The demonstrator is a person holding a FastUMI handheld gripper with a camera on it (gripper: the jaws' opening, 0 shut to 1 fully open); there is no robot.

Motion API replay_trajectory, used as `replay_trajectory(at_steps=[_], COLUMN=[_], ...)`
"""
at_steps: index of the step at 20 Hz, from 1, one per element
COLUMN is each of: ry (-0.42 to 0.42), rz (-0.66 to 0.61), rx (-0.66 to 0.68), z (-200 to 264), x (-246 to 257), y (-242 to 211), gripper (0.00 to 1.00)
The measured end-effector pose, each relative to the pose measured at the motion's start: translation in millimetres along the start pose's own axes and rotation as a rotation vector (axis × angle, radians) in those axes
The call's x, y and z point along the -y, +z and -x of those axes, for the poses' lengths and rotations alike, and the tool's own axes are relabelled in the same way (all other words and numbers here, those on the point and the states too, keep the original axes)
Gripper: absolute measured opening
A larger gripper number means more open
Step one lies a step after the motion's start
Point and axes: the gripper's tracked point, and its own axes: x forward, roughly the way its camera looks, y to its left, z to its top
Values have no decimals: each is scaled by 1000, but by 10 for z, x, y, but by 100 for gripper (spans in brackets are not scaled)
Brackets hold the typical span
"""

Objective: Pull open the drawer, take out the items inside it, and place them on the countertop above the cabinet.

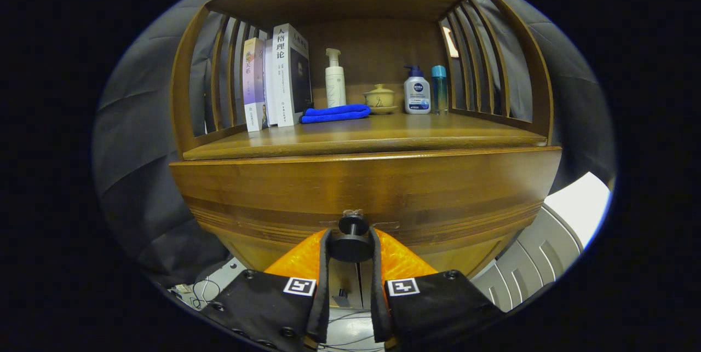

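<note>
A brown wooden cabinet fills the scene, its drawer front (361, 188) right before me. A round black knob (351, 242) sticks out from the middle of the drawer front. My gripper (350, 245) holds that knob, one finger pressed on each side of it. The drawer's inside is hidden. Above the drawer lies the wooden countertop (383, 136), under an open shelf with slatted sides.
On the countertop stand three books (276, 84) at the left, a folded blue cloth (335, 113), a white pump bottle (334, 79), a small lidded cup (379, 98), a white-and-blue bottle (417, 92) and a teal bottle (438, 88). Grey cloth hangs on both sides.
</note>
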Motion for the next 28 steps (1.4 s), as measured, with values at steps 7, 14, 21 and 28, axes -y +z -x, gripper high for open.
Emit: replay_trajectory(at_steps=[7,14,21,28], ry=[12,33,48,57], rz=[-8,8,24,44], rx=[-15,-26,-66,-73], z=[286,605,850,1066], x=[-18,-41,-57,-72], y=[-97,-221,-370,-458], gripper=[33,33,33,33])
